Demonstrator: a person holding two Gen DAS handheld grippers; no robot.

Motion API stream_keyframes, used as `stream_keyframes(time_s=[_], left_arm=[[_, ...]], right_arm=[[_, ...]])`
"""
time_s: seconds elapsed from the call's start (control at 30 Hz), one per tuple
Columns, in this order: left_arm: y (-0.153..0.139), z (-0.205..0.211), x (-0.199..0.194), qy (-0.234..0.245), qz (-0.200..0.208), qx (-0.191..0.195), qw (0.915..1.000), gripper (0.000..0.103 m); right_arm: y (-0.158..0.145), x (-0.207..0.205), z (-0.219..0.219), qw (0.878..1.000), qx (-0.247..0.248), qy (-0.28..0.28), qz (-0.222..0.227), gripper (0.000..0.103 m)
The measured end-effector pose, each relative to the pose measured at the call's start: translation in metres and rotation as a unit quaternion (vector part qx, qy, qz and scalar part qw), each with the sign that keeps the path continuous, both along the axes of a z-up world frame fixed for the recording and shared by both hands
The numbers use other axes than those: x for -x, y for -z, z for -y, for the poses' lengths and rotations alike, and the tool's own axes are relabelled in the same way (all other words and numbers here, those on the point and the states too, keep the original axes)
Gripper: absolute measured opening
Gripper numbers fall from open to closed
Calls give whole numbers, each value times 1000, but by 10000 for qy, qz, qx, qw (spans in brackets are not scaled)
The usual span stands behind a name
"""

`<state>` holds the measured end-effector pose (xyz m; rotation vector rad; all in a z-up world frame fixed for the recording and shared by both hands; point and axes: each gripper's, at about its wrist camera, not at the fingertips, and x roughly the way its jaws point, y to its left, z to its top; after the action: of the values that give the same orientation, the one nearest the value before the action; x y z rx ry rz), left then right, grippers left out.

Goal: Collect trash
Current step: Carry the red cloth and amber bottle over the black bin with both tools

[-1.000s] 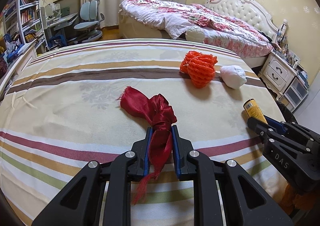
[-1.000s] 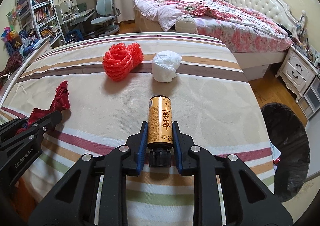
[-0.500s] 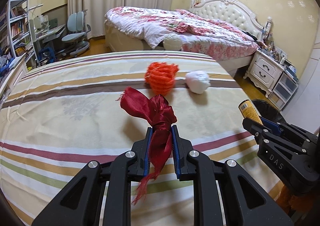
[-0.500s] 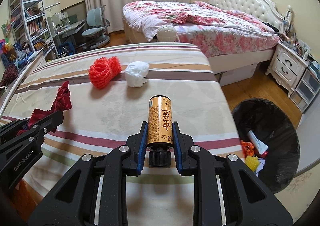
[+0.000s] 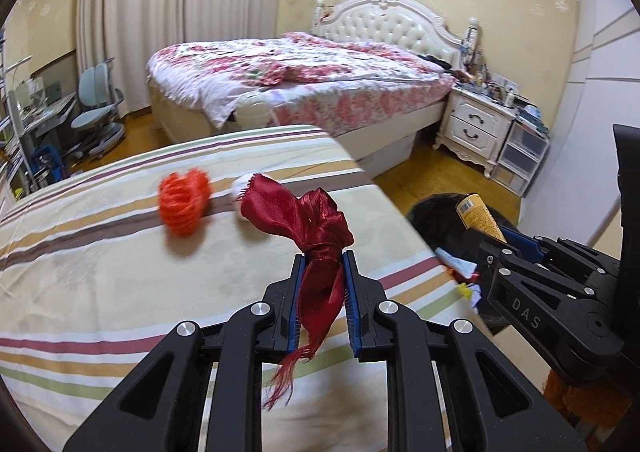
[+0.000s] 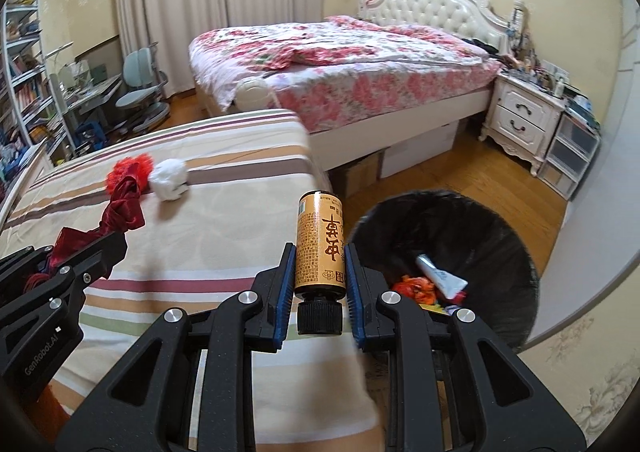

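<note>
My left gripper is shut on a dark red ribbon, held above the striped bedspread. My right gripper is shut on a gold bottle with a black cap, cap end towards the camera, close to the bed's right edge. Just beyond it on the floor stands a black-lined trash bin holding a tube and orange scraps. An orange net ball and a white crumpled wad lie on the bedspread. The right gripper with the bottle shows at the right of the left wrist view.
A flower-quilted bed with a white headboard stands behind. A white nightstand and plastic drawers are at the right. Bookshelves, a desk and a blue chair fill the left. Wooden floor surrounds the bin.
Both grippers have swung right with the ribbon and bottle still held. The trash bin has come into full view beside the bed edge, and the net ball and white wad have slid left.
</note>
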<state>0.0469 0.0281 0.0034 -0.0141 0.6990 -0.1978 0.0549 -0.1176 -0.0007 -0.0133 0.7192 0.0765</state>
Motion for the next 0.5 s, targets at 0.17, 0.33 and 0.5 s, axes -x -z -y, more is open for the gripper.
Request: stream_keyframes(time_s=[0.17,0.33,0.5], left_arm=[[-1,33,-10,289,53,-62,9995,19],[3,62,-23,497,41,-112,9987,19],[11,88,-35,656,-14,-196,9977,19]], right_arm=[[1,-3,34,9993,16,357,61,23],[2,-8,64,9979,-28,640,89,23],[8,-13,90,9963,-96,849,63,23]])
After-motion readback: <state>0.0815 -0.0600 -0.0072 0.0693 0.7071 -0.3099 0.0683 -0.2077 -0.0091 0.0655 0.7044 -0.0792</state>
